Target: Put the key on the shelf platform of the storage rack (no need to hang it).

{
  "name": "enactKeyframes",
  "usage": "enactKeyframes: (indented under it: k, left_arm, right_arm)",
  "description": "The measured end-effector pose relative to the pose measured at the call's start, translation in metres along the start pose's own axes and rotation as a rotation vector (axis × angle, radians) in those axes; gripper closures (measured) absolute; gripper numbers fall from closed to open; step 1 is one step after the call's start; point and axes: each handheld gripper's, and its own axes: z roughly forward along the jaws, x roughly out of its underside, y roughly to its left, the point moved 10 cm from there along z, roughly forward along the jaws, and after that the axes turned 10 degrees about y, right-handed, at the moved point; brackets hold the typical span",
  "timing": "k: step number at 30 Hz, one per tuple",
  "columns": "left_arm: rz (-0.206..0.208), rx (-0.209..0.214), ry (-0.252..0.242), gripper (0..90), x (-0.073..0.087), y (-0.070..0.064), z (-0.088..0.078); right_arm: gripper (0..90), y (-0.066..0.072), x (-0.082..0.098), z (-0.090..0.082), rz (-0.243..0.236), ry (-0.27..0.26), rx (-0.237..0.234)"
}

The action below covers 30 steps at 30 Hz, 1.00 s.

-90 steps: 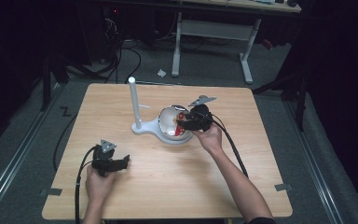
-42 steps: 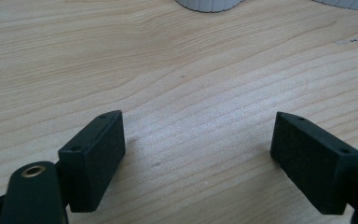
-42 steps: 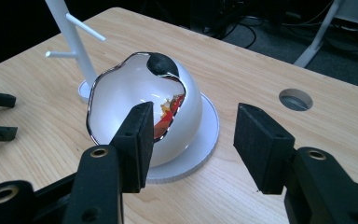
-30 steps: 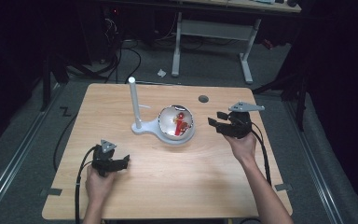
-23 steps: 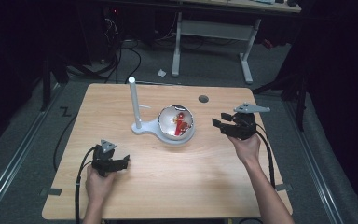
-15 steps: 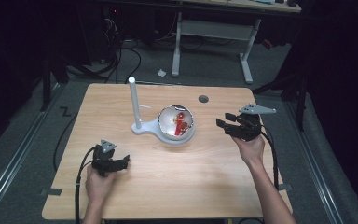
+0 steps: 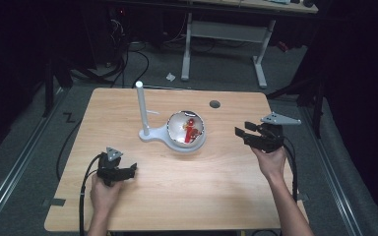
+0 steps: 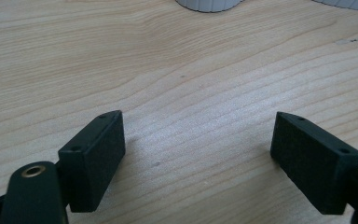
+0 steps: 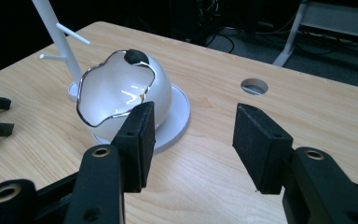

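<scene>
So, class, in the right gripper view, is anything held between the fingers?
No, the right gripper is open, with bare table between its fingers.

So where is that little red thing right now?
In the high view, the red figure sits inside the white egg-shaped bowl near the table's middle, right of the white post.

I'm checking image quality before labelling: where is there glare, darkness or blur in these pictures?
High view: the light wooden table is evenly lit, the room around it nearly black. Right gripper view: bright streaks of glare on the glossy white egg-shaped shell; the black jaws up close look soft. Left gripper view: wood grain sharp, a soft shadow beside the jaws.
</scene>
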Motion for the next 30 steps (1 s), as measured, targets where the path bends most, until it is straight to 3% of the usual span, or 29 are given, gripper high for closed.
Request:
enactKeyframes:
  k: [6,30]
  left_arm:
    - [0.0,0.0,0.0,18.1,0.0,0.0,0.0]
    - [0.0,0.0,0.0,18.1,0.0,0.0,0.0]
  right_arm:
    - [49.0,-0.002,0.004,-0.009,-0.013,-0.004,0.026]
    - [49.1,-0.018,0.04,-0.026,0.06,-0.013,0.045]
